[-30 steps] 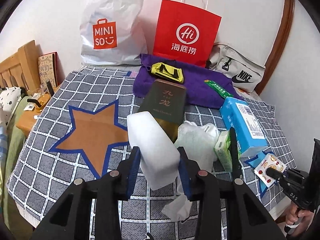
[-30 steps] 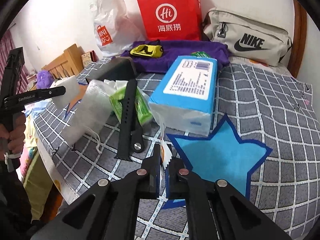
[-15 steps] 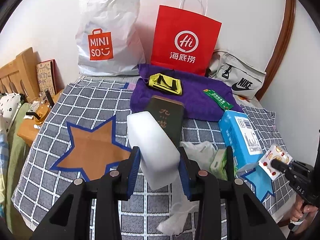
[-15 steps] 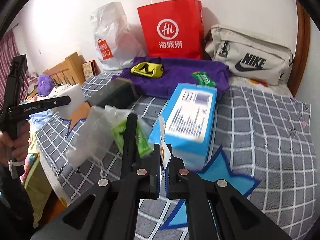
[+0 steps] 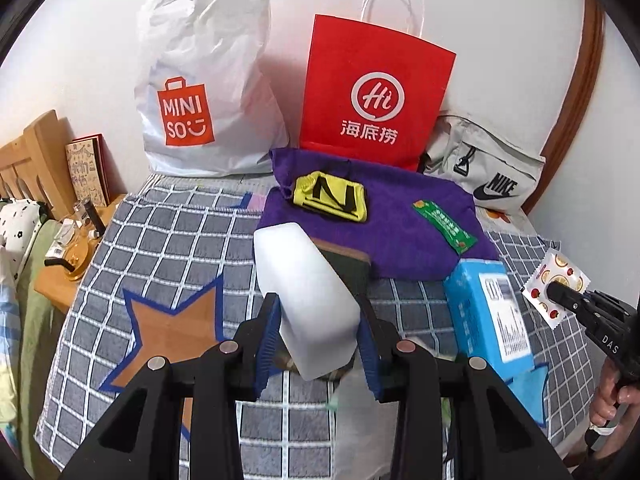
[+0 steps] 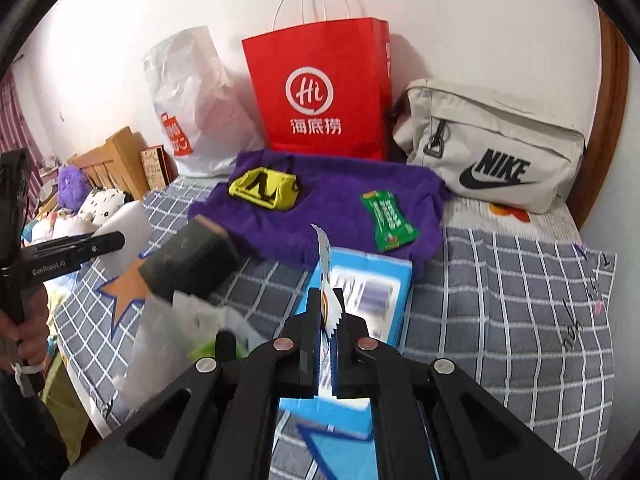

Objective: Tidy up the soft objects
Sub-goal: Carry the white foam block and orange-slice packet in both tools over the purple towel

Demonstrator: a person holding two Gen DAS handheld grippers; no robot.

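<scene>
My left gripper point(image 5: 318, 308) is shut on a white foam block point(image 5: 304, 292), held above the checked cloth point(image 5: 168, 240). The same block point(image 6: 128, 220) and gripper point(image 6: 108, 242) show at the left of the right wrist view. My right gripper point(image 6: 326, 300) is shut on a small white sachet point(image 6: 325, 264) with a fruit print, seen edge-on over the blue tissue pack point(image 6: 372, 292). The left wrist view shows that sachet point(image 5: 554, 288) face-on at the right edge. A purple towel point(image 5: 384, 232) lies at the back with a yellow pouch point(image 5: 330, 196) and a green packet point(image 5: 444, 226) on it.
A dark green box point(image 6: 188, 260) lies beside an orange star patch point(image 5: 172, 332); a blue star patch point(image 5: 528, 384) lies under the tissue pack. A Miniso bag point(image 5: 200, 92), red paper bag point(image 5: 372, 92) and Nike bag point(image 6: 492, 156) line the wall. A crumpled plastic bag point(image 6: 172, 340) sits near the front.
Both grippers have risen and moved toward the back wall with their loads still held. The sachet now hangs over the tissue pack, off the blue star.
</scene>
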